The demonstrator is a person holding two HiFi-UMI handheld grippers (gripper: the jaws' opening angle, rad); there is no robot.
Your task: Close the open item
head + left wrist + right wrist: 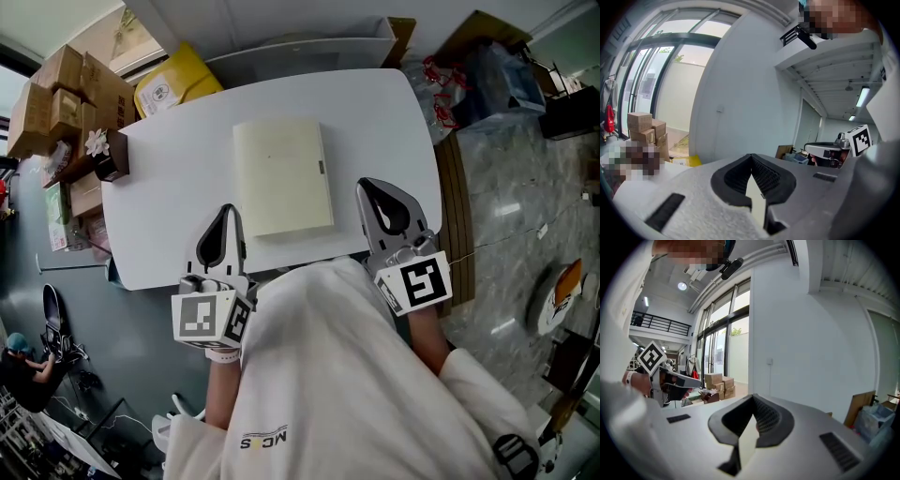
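Head view: records left gripper (228, 214) and right gripper (373, 190) both closed on nothing, cream case (281, 176) lying shut on white table (375, 122).
Confirms in the left gripper view and the right gripper view jaws pressed together tip to tip, nothing clamped in either. Places both grippers at the table's near edge, tips pointing away from the person. Sets the left gripper just beside the case's near left corner, contact not determinable; sets the right gripper near the case's right side, clear of it. Locates the case flat at mid-table, between the two grippers and reaching beyond them, cover down, small clasp (321, 167) on its right edge. Notes a small dark box (111, 155) at the table's left edge, cardboard boxes (61, 94) and a yellow parcel (173, 80) off the far left corner.
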